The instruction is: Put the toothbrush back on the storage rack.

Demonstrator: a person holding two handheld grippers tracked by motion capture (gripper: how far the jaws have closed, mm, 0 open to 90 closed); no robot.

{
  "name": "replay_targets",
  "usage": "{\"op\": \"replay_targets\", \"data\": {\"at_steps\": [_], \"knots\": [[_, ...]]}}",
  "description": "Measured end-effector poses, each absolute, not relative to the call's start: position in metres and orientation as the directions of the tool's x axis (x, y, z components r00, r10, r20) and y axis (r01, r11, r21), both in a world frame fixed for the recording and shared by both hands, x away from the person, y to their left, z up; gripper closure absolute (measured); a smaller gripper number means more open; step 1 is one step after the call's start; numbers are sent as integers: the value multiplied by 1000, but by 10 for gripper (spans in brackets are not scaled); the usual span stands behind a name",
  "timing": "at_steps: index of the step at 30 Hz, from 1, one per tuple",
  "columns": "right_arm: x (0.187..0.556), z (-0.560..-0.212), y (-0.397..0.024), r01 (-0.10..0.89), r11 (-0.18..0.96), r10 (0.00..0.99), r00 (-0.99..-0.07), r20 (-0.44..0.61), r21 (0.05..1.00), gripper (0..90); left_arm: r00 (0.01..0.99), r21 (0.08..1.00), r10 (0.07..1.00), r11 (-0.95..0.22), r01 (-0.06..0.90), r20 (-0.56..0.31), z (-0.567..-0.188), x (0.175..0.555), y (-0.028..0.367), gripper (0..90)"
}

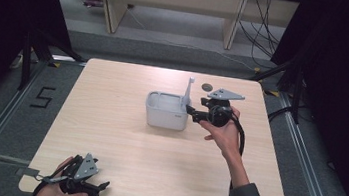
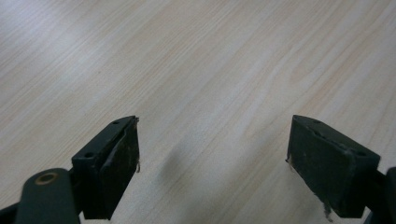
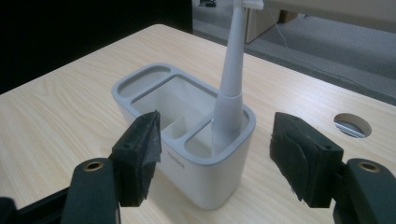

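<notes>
- Toothbrush (image 3: 232, 70): pale grey, standing nearly upright in the small end compartment of the holder (image 1: 166, 111), on the side facing the right gripper; holder white, several compartments, just right of the table's (image 1: 107, 135) centre
- Right gripper (image 1: 192, 112): at 3 o'clock of the holder, jaws pointing at it; jaws wide apart, gripping nothing
- Left gripper (image 1: 101, 188): at 7 o'clock, near the table's front edge; jaws well open over bare wood, empty
- Round hole (image 1: 207, 87): at 1 o'clock of the holder
</notes>
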State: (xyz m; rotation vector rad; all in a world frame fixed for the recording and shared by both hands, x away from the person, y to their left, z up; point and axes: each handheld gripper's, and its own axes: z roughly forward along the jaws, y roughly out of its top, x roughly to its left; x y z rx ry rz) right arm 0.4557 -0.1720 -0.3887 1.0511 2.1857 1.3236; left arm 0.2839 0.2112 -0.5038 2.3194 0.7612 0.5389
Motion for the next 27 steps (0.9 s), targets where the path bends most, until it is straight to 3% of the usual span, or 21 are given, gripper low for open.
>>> {"op": "replay_targets", "data": {"at_steps": [12, 27], "knots": [[441, -395, -174, 368, 284, 730, -682, 49, 885, 331, 750, 672, 637, -636, 380, 178, -504, 284, 211, 163], [427, -408, -179, 393, 277, 721, -689, 81, 877, 325, 751, 675, 637, -633, 379, 176, -504, 284, 211, 163]]}}
